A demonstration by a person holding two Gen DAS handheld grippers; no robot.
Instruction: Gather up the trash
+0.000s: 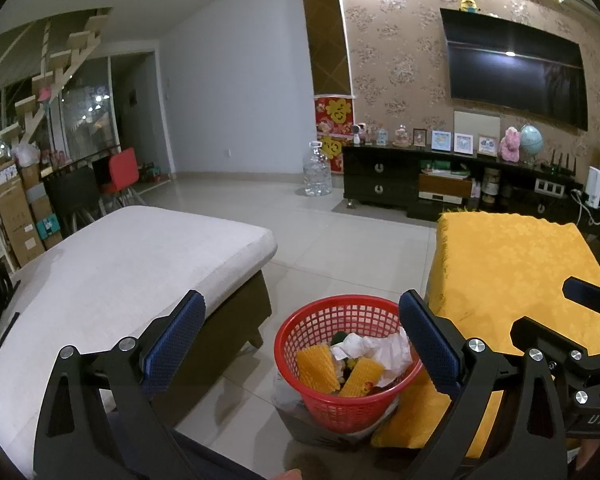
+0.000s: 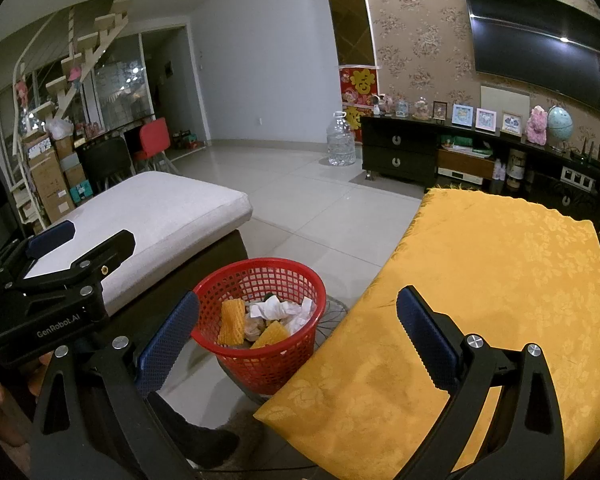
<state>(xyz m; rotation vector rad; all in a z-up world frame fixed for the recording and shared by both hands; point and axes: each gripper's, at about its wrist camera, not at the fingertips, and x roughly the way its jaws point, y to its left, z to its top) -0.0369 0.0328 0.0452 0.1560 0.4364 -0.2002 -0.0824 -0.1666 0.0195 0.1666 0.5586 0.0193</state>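
A red mesh basket [image 1: 342, 404] stands on the floor between a sofa and a table with a yellow cloth [image 1: 516, 276]. It holds crumpled white paper [image 1: 376, 350] and yellow foam netting pieces [image 1: 316, 366]. My left gripper [image 1: 302, 330] is open and empty, held above and in front of the basket. My right gripper [image 2: 298, 322] is open and empty, over the basket's right side and the yellow cloth [image 2: 500, 280]. The basket [image 2: 260, 360] with white paper [image 2: 278, 308] also shows in the right wrist view. The left gripper's body [image 2: 60, 272] shows at the left there.
A beige sofa cushion [image 1: 112, 276] lies to the left. A dark TV cabinet [image 1: 440, 180] with frames and toys stands at the far wall under a TV [image 1: 516, 68]. A large water bottle [image 1: 317, 170] stands on the tiled floor. Boxes and chairs [image 1: 120, 172] at far left.
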